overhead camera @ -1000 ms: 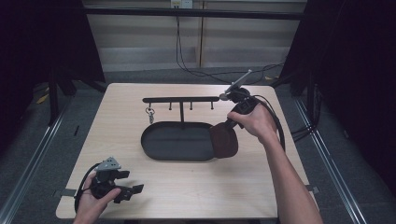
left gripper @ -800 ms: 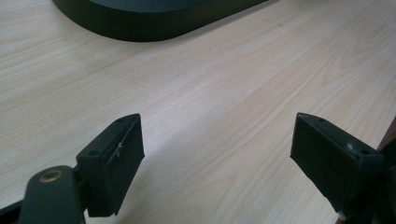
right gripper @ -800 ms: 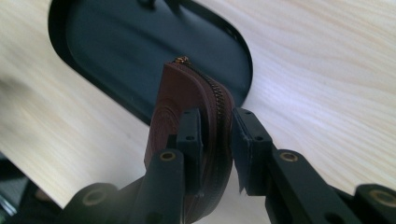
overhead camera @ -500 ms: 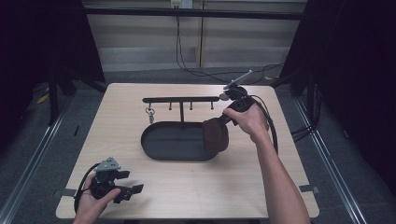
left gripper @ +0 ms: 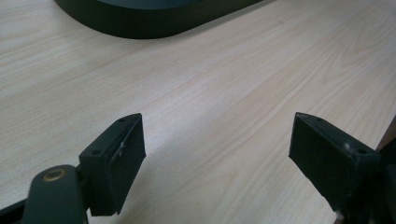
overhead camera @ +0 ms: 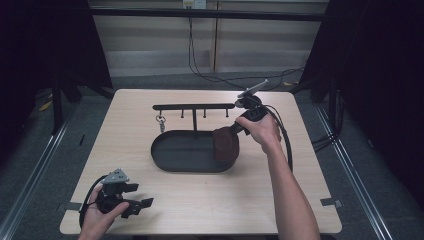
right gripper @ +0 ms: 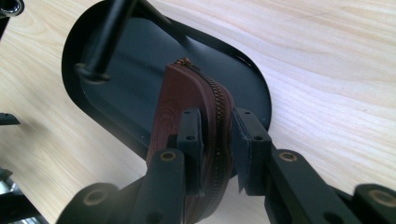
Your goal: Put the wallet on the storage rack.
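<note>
- Worktop: a pale wood-grain surface. It carries everything else.
- Tray: a black oval dish with a low wall, at the centre of the worktop. A post rises from its far side to a black hook bar. A small metal ring hangs near the left end of that bar.
- Pouch: a brown zipped pouch, held over the right end of the tray. In the right gripper view the pouch stands on edge with its zip uppermost. Whether its lower edge touches the tray floor cannot be told.
- Handling: judge the pouch light and soft. Its sides look like leather and will likely flex under pressure, and a loose grip may let it sag or swing. The zip teeth give a firmer, less slippery ridge. Take hold across the zipped edge, near the middle of its length, as here.
- Right gripper: your right hand holds it at the right of the tray. Its jaws pinch the pouch, one on each side of the zip.
- Left gripper: it rests at the near left corner of the worktop, well apart from the tray. Its jaws are spread, with bare worktop between them.
</note>
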`<state>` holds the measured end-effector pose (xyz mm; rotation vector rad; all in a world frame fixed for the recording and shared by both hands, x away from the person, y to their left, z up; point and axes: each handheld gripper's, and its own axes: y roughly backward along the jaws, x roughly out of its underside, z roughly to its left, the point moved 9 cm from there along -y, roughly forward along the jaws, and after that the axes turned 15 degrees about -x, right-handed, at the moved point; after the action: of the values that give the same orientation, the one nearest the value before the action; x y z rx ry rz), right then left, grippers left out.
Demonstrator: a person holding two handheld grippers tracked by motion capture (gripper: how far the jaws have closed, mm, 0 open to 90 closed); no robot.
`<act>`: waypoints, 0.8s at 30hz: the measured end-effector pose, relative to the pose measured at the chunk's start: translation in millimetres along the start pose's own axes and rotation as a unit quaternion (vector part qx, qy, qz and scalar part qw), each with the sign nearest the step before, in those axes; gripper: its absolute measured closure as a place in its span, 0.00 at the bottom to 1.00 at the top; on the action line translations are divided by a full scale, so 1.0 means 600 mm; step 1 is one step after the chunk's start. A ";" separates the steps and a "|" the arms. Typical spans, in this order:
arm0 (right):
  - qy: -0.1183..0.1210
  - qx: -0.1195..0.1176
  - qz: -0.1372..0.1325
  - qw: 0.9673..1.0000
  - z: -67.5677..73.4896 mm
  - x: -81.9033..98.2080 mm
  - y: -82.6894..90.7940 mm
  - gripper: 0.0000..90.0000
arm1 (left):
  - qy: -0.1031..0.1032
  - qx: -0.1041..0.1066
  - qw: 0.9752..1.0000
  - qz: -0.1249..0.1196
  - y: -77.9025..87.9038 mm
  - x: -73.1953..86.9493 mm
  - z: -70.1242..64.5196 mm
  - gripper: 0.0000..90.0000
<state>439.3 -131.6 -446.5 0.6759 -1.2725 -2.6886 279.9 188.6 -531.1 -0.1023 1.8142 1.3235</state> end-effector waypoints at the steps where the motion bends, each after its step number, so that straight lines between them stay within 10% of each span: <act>1: -0.001 0.001 -0.005 1.000 -0.003 -0.001 -0.002 0.82 | 0.000 0.000 1.000 0.000 0.000 0.000 0.000 0.20; 24: -0.052 -0.026 -0.039 0.998 -0.060 0.019 -0.080 0.93 | 0.002 -0.009 1.000 0.004 0.001 0.001 0.006 0.20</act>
<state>449.7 -129.2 -506.8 0.5985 -1.2168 -2.8434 281.3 192.3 -531.4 -0.1074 1.8073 1.3451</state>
